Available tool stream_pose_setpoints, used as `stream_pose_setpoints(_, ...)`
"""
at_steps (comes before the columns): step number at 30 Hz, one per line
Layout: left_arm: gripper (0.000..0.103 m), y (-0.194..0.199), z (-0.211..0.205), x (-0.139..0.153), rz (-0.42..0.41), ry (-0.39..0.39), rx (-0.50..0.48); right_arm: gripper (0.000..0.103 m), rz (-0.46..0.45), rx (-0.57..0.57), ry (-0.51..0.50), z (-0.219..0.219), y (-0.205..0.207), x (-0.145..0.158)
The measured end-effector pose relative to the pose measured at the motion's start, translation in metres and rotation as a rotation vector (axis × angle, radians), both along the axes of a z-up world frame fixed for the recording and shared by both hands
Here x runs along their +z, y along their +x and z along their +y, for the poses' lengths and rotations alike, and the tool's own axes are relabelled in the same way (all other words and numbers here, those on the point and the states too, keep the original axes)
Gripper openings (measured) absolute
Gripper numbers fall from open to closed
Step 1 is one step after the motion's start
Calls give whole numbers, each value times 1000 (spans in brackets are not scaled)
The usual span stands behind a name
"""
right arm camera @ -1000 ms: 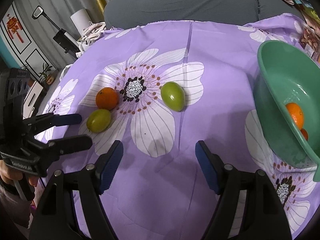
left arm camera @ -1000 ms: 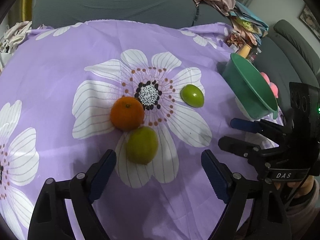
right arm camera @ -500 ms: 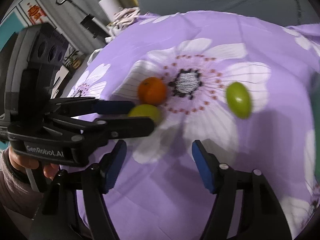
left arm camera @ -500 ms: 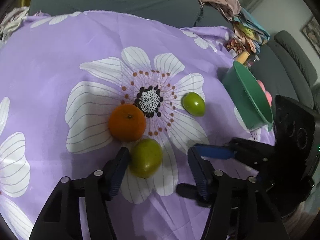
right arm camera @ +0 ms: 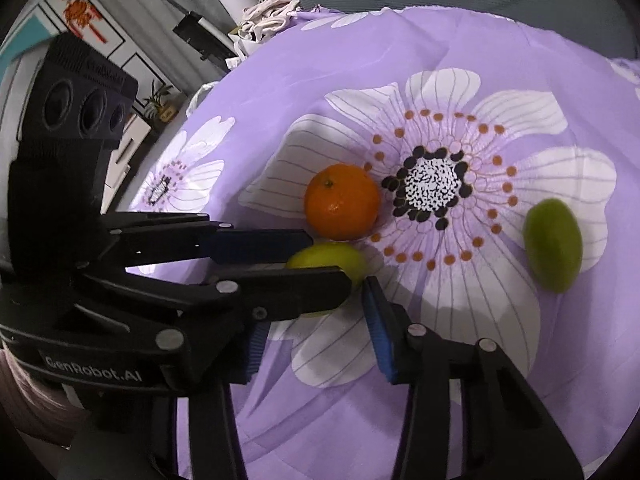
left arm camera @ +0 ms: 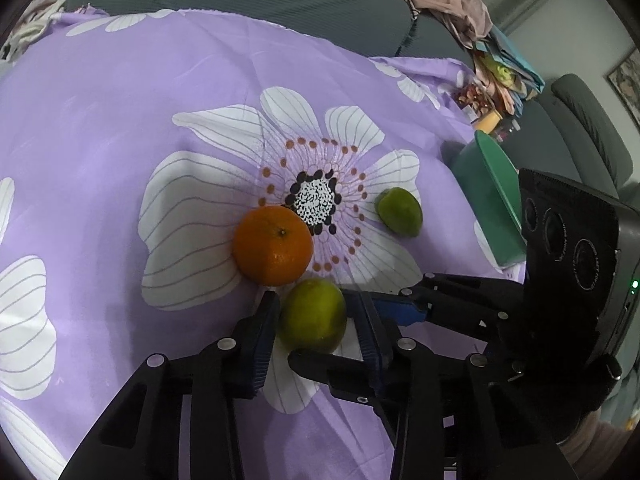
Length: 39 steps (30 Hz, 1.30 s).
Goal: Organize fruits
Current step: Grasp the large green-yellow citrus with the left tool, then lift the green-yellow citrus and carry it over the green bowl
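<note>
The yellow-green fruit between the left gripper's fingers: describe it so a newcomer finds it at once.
Start at the big white flower printed on the purple cloth. By its dark dotted centre lies a round orange mandarin; just below it sits the dull yellow-green round fruit, framed by black fingers. The brighter green oval fruit lies alone towards the green bowl.

The purple flowered cloth point(left arm camera: 120, 128) is thin woven fabric, matt, with faint creases near its far edge. The orange point(left arm camera: 273, 245) has a pebbled, slightly shiny peel. The yellow-green fruit point(left arm camera: 314, 316) looks smooth with a dull sheen; the green fruit point(left arm camera: 400, 211) toward the cloth's right edge is smoother and glossier. The green bowl point(left arm camera: 490, 184) appears to be matt plastic, though it is seen edge-on. The left gripper point(left arm camera: 316, 320) is black matt plastic with ribbed blue pads and bright metal screw heads; the right gripper point(right arm camera: 312, 320) matches it.
</note>
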<state>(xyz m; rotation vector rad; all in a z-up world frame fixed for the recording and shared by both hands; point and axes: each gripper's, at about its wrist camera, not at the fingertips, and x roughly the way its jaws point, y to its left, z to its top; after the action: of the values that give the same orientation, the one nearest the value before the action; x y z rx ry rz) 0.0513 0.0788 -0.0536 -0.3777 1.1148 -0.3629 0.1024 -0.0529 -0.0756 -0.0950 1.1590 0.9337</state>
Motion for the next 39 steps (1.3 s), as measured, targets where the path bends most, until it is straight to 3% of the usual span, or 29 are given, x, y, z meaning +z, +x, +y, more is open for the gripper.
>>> stream_pose_setpoints(15, 38, -12, -11, 9, -13, -23, -21, 44, -72, -13, -18, -20, -14, 10)
stream_pose_setpoints(39, 38, -23, -83, 47, -73, 50, -134, 45, -144, -131, 71, -91, -46, 42)
